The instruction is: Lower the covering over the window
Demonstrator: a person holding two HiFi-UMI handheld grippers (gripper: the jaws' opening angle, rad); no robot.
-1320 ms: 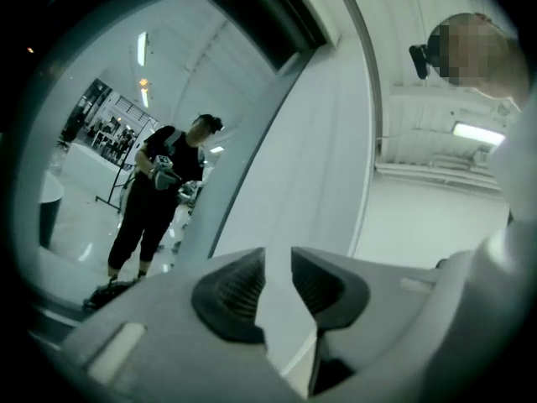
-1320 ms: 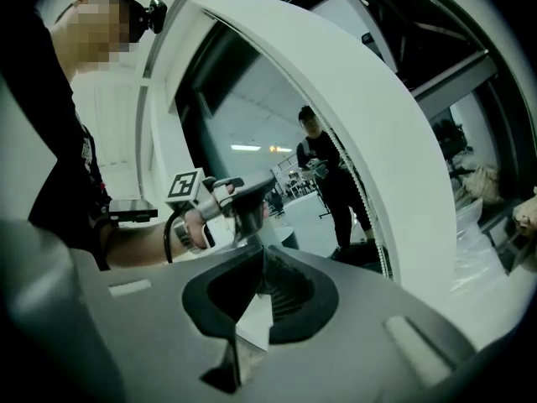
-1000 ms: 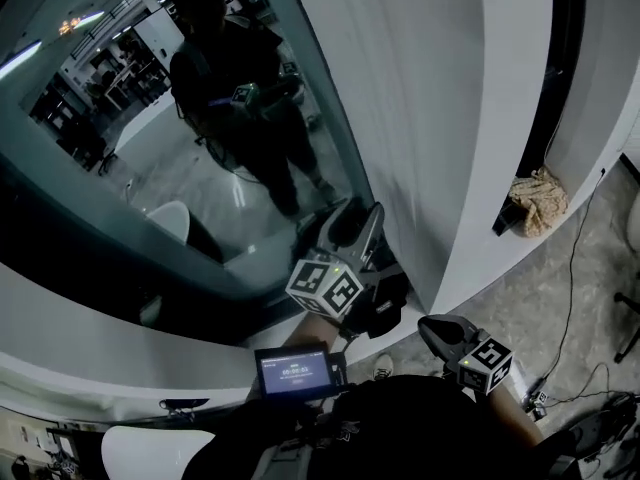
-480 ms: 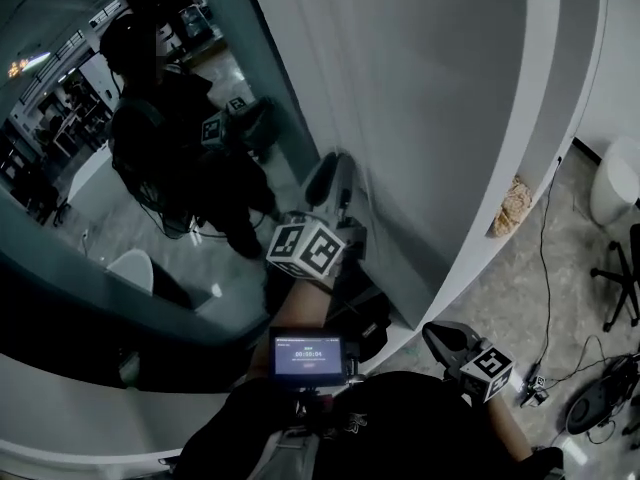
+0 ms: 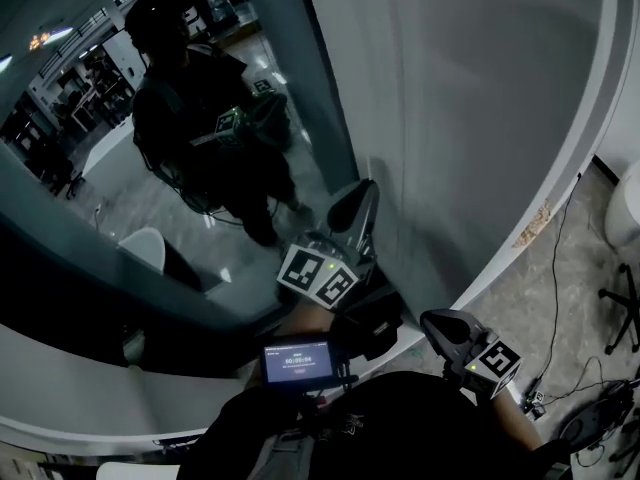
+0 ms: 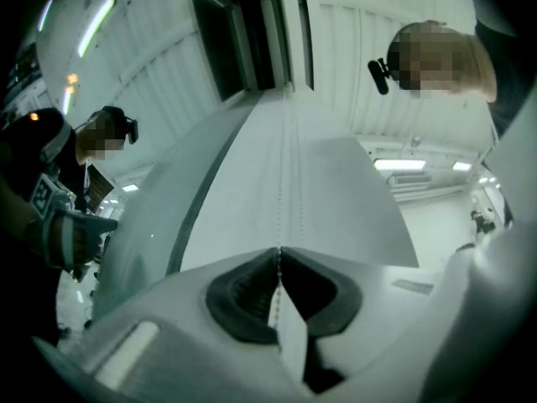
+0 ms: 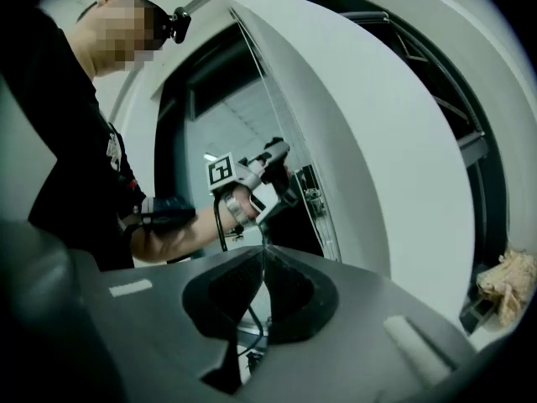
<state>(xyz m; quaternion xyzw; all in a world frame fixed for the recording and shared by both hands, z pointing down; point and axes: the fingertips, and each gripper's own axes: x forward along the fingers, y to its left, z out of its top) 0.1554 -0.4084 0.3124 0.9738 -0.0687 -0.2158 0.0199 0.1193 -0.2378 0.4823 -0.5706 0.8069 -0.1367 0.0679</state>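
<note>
A pale roller blind (image 5: pixel 470 98) hangs beside the dark window glass (image 5: pixel 150 168), which mirrors the person. A thin bead chain (image 6: pixel 283 183) runs up the blind's face. My left gripper (image 5: pixel 362 194) points up along the blind's left edge. Its jaws have just been closing, and they are now shut on the chain (image 6: pixel 279 250). My right gripper (image 5: pixel 432 320) is lower and to the right, with its jaws level. It is shut (image 7: pixel 263 250) on the chain (image 7: pixel 263 229), which leads up to the left gripper (image 7: pixel 273 151).
A white sill (image 5: pixel 100 398) curves below the glass. A tan rag (image 7: pixel 503 288) lies at the foot of the wall on the right. Cables (image 5: pixel 560 268) trail over the floor by a white bin (image 5: pixel 628 208). A small lit screen (image 5: pixel 298 361) sits at the person's chest.
The left gripper has risen along the blind's edge and tipped upward. The right gripper has come up a little. The head view has swung.
</note>
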